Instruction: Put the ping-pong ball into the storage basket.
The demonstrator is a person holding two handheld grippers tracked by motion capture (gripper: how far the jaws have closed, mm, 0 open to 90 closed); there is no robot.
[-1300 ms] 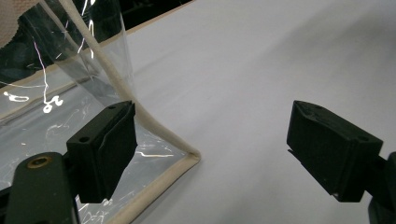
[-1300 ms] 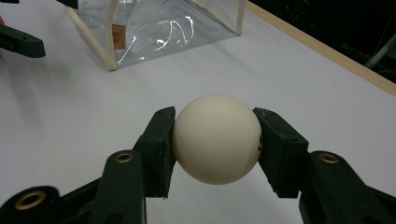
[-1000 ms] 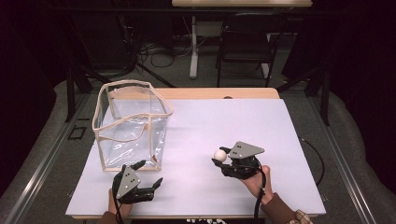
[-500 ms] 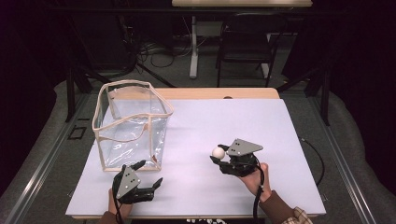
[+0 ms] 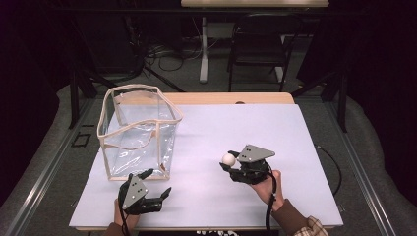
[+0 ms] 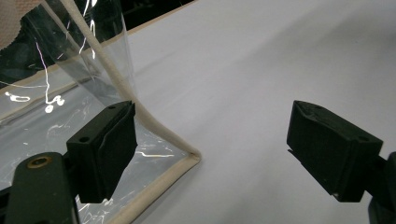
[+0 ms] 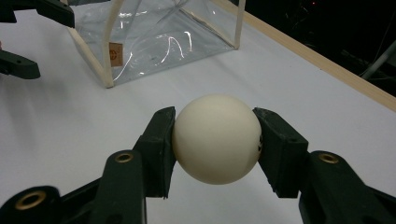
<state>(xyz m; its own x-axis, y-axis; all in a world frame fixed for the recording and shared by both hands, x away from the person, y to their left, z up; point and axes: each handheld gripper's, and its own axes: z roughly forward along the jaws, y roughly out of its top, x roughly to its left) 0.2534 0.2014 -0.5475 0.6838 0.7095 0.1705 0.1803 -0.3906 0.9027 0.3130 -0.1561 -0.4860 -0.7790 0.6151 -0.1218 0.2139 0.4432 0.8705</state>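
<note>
The right tongs (image 7: 215,140) are clamped on the white ball (image 7: 216,138), lifted off the white surface (image 5: 295,137), likely to carry it to the clear bag (image 5: 139,132). The left tongs (image 5: 156,184) sit apart beside the bag's corner, ready to steady it.

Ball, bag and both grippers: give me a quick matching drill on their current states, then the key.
Things:
1. white ball
2. clear bag
3. left gripper
4. right gripper

States:
A. jaws open, beside the bag's near corner
B. clamped between two black jaws
C. stands open-topped on the white table
D. shut on the ball, right of the bag

Pairs: 1-B, 2-C, 3-A, 4-D
</note>
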